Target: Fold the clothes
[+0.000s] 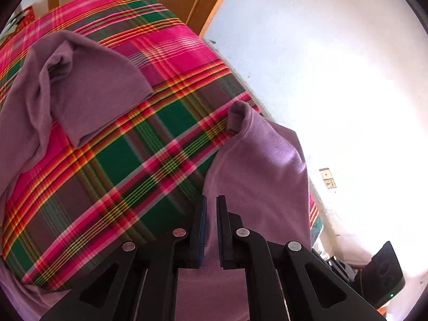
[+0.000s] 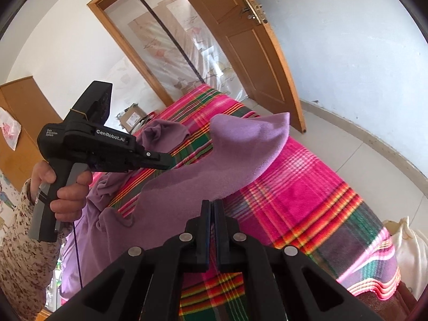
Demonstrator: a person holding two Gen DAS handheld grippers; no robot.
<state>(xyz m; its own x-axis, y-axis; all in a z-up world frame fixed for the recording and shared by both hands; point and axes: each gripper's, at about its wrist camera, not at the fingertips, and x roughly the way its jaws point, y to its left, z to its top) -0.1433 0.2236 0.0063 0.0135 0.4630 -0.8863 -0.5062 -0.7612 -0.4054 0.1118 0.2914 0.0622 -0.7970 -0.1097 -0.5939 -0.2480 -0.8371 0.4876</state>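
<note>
Left gripper (image 1: 210, 200) pinched on an edge of the purple garment (image 1: 88, 91), fabric running between its pads. Right gripper (image 2: 211, 204) clamped likewise on the near hem, cloth lifted ahead over the plaid bedspread (image 2: 307, 187). Barely begun, by the look of it: sleeves crumpled, no fold yet laid.
</note>
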